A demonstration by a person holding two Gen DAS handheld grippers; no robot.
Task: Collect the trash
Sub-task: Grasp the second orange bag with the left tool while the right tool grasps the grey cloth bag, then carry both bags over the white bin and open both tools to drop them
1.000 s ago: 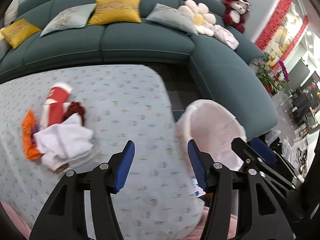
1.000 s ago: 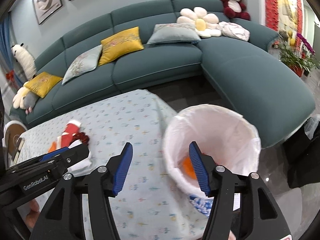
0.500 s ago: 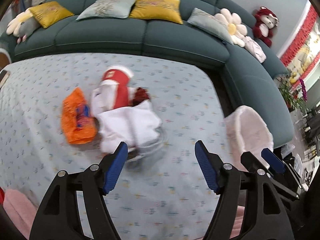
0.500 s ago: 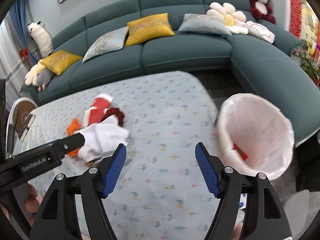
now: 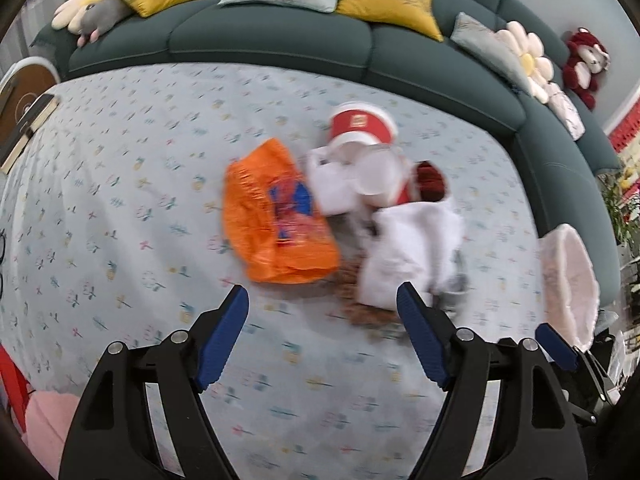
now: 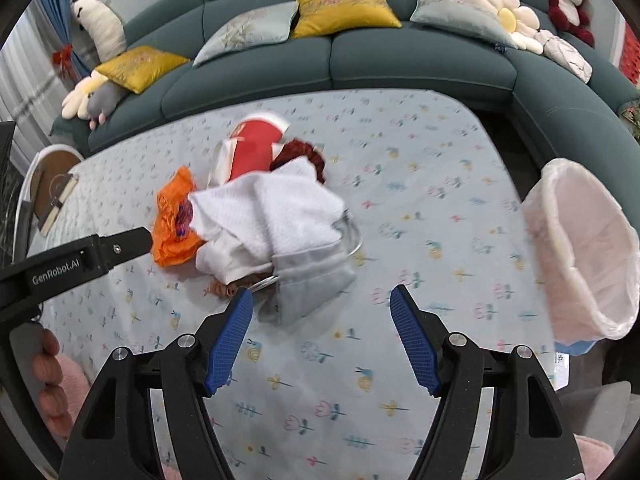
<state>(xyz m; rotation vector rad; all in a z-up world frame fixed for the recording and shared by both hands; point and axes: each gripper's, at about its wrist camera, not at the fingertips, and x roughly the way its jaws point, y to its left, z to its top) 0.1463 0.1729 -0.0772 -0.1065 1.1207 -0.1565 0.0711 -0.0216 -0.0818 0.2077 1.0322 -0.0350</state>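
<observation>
A pile of trash lies on the flowered tablecloth (image 5: 120, 200): an orange snack bag (image 5: 276, 220), a red paper cup (image 5: 360, 124), white tissues (image 5: 404, 252) and a dark red crumpled piece (image 5: 430, 182). My left gripper (image 5: 322, 340) is open and empty, just in front of the orange bag. In the right wrist view the pile shows white tissues (image 6: 276, 216), the orange bag (image 6: 174, 220) and a grey pouch (image 6: 316, 280). My right gripper (image 6: 320, 340) is open and empty, just in front of the pouch. A lined trash bin (image 6: 580, 248) stands at the table's right edge.
A teal sofa (image 6: 400, 60) with cushions and plush toys curves round the far and right sides. A small round side table (image 5: 20, 92) with a book stands at the far left. The left gripper's arm (image 6: 80, 264) crosses the right wrist view at left.
Both grippers have swung left, away from the bin and toward the trash pile, and now sit close in front of it. Their jaws have opened wider.
</observation>
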